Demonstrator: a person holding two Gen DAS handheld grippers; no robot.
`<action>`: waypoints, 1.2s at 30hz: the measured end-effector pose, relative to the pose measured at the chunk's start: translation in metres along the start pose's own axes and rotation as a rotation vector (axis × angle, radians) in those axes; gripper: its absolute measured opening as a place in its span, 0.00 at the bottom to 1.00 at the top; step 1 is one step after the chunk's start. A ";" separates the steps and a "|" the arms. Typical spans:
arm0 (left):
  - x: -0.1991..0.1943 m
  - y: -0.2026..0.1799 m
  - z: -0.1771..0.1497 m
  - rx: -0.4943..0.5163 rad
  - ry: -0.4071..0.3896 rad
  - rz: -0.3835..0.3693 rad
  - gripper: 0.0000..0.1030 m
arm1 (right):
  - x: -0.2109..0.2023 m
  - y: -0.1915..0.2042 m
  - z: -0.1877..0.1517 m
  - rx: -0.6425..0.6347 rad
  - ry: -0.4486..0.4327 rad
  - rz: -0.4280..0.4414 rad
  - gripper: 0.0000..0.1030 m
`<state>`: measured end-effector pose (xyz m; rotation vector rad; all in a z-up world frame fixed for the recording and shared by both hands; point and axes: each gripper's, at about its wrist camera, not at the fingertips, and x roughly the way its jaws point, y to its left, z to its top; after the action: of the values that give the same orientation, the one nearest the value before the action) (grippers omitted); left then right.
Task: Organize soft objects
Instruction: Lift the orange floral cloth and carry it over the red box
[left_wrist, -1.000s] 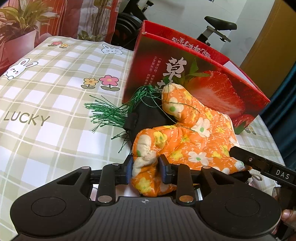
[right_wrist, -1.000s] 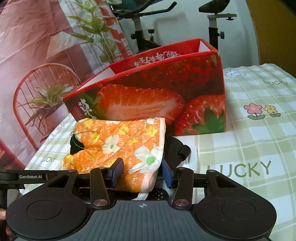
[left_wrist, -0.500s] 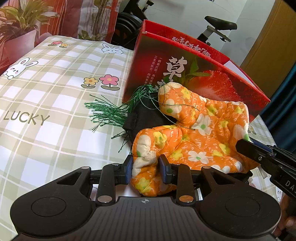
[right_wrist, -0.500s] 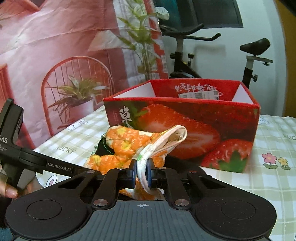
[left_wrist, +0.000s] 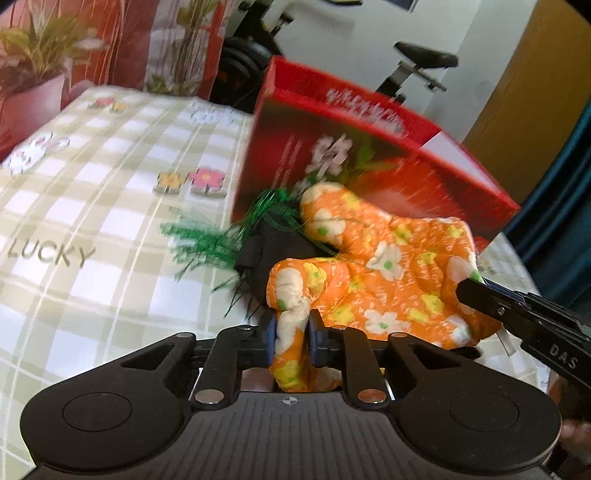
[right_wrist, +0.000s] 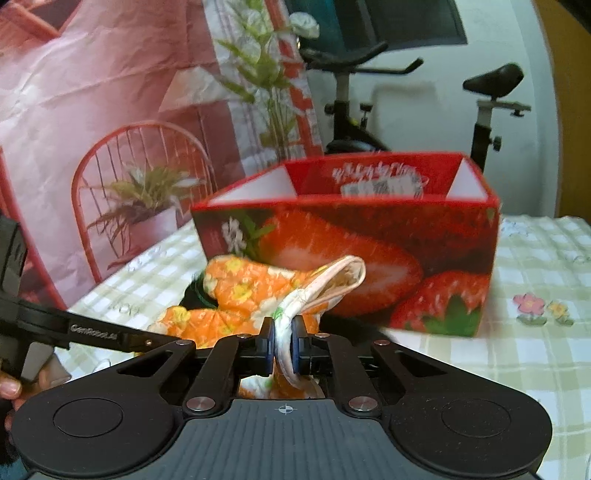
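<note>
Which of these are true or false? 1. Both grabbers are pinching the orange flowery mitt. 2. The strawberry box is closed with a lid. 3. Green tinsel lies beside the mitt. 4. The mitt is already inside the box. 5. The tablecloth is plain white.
1. True: the left gripper is closing on the orange mitt, and the right gripper is shut on its cuff.
2. False: the strawberry box is open-topped.
3. True: green tinsel lies there.
4. False: the mitt is in front of the box, outside it.
5. False: the tablecloth is checked, with flowers and "LUCKY".
</note>
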<state>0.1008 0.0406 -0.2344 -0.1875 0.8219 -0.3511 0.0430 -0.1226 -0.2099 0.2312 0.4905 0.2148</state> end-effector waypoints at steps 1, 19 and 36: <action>-0.005 -0.002 0.002 0.008 -0.014 -0.009 0.16 | -0.005 0.000 0.003 -0.001 -0.021 -0.001 0.08; -0.061 -0.054 0.082 0.167 -0.296 -0.099 0.14 | -0.057 -0.021 0.091 -0.059 -0.270 -0.031 0.08; 0.050 -0.070 0.165 0.140 -0.128 -0.007 0.14 | 0.063 -0.073 0.153 -0.028 -0.070 -0.111 0.08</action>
<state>0.2387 -0.0380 -0.1369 -0.0812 0.6675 -0.3977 0.1828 -0.2011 -0.1261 0.1831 0.4290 0.1046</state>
